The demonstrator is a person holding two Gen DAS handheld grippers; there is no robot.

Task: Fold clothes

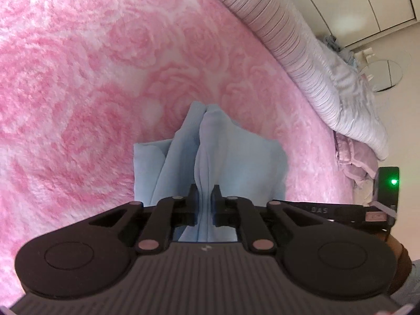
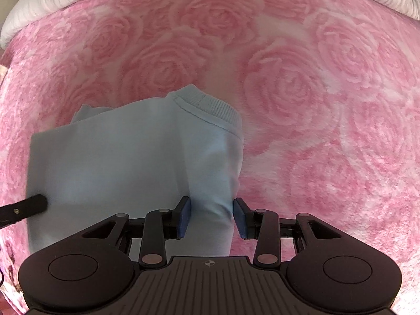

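A light blue garment [image 1: 236,162] lies partly folded on a pink rose-patterned blanket [image 1: 78,78]. My left gripper [image 1: 204,197] is shut on a bunched fold of it, and the cloth rises in a ridge ahead of the fingers. In the right wrist view the garment [image 2: 118,157] shows its ribbed collar [image 2: 210,107] at the far end. My right gripper [image 2: 211,210] stands open, blue pads apart, with the garment's right edge running between them. A black finger of the left gripper [image 2: 26,207] touches the garment's left edge.
The pink blanket [image 2: 315,105] covers the bed all around the garment. A white striped duvet [image 1: 288,39] lies bunched along the far edge, with white cupboard doors [image 1: 354,5] beyond. A black device with a green light [image 1: 388,183] and a hand [image 1: 401,257] are at the right.
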